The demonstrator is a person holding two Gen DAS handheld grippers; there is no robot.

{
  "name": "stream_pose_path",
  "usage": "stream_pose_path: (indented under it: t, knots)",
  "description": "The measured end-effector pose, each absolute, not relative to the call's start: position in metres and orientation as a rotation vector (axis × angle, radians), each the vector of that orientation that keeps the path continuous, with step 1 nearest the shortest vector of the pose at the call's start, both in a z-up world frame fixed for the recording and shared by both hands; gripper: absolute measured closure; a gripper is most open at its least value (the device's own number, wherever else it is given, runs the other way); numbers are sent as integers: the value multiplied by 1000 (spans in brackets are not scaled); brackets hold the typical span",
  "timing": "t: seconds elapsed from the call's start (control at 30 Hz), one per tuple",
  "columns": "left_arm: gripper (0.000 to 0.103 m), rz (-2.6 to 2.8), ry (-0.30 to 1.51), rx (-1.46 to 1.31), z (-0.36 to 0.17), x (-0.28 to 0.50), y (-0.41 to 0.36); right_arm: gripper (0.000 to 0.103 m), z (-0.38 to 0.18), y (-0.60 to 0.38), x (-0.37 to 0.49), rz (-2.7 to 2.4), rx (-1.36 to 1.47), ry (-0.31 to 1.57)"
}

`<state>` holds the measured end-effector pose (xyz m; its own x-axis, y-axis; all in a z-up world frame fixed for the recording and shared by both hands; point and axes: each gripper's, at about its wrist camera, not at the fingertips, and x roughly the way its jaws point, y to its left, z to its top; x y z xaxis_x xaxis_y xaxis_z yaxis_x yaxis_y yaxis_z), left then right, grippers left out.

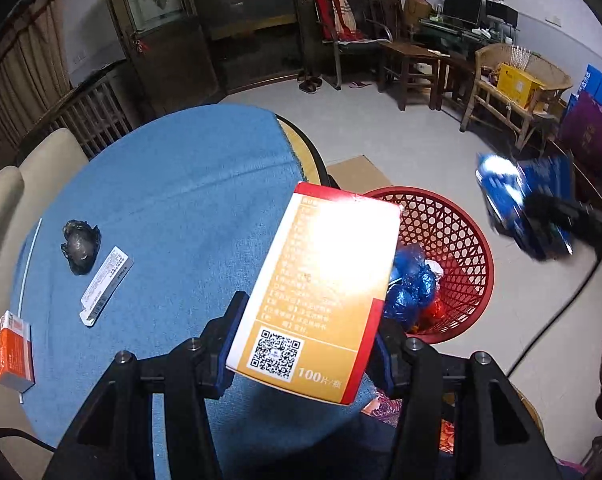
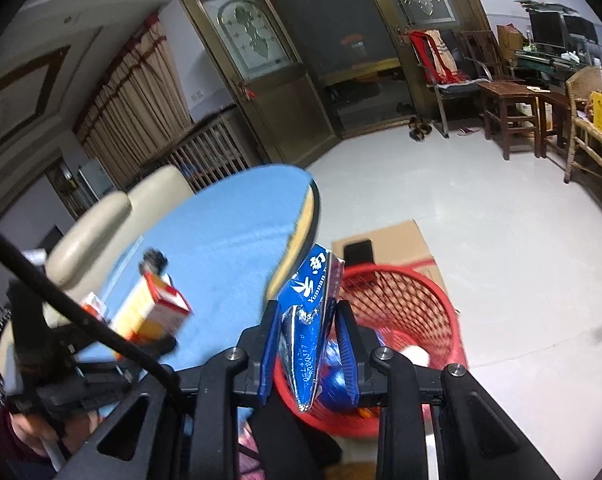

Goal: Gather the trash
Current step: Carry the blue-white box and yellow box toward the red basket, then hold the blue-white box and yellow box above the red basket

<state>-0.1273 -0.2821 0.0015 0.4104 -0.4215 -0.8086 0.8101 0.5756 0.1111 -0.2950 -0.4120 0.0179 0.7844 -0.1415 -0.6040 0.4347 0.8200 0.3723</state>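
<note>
While the left tool pinches a yellow and white box between its 2 blue pads, the box stands tilted above the right edge of the bench, its far end leaning toward the red basket on the floor just right of the bench. Blue and red wrappers already lie inside the basket. The right tool is pressed together on a crumpled blue packet, which sticks up between the pads and hangs just over the near left rim of the basket; in the left wrist view that packet appears blurred, right of and beyond the basket.

On the blue cloth of the bench, well left of the left tool, lie a black crumpled lump, a white strip packet just near it, and an orange box at the near left edge. A flat sheet of cardboard lies on the floor beyond the basket.
</note>
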Motion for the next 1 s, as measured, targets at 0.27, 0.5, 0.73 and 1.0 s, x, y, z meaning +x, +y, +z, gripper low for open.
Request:
stream_pose_path:
  t: [0.27,0.5,0.73,1.0]
  knots:
    - [47,-804,813,512,5,-123,-274,73,10,-416,-323,-363,535,646]
    - [47,-781,799,494,10,-123,-270,73,22,-394,-310,-332,467,590]
    - [47,-766,772,504,15,-128,-264,73,22,-387,-306,-303,457,585]
    - [47,-763,761,500,15,-125,-259,73,22,-388,-301,-300,470,583]
